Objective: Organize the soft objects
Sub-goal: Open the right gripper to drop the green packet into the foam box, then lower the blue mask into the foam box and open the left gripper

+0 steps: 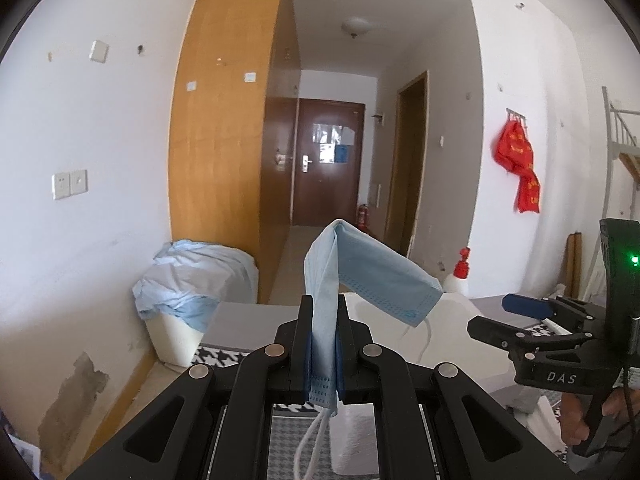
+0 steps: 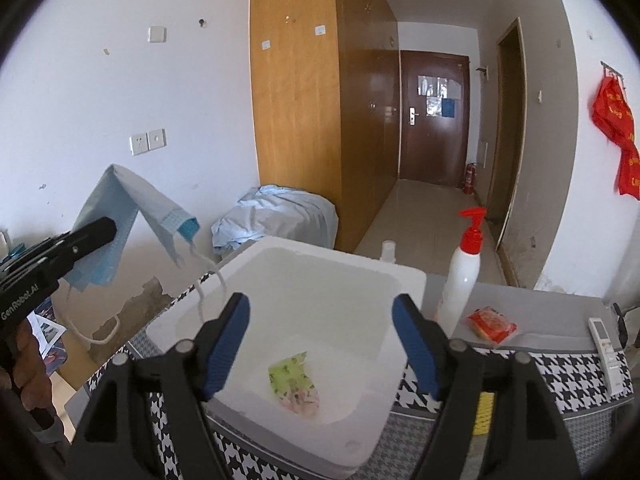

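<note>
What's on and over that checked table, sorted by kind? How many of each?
Face masks: 1, blue face mask, held over the table in the left gripper
Foam boxes: 1, white foam box
Packets: 2, green packet inside the box, red packet on the table
Pump bottles: 1, white pump bottle
Remote controls: 1, white remote control
Total: 6
</note>
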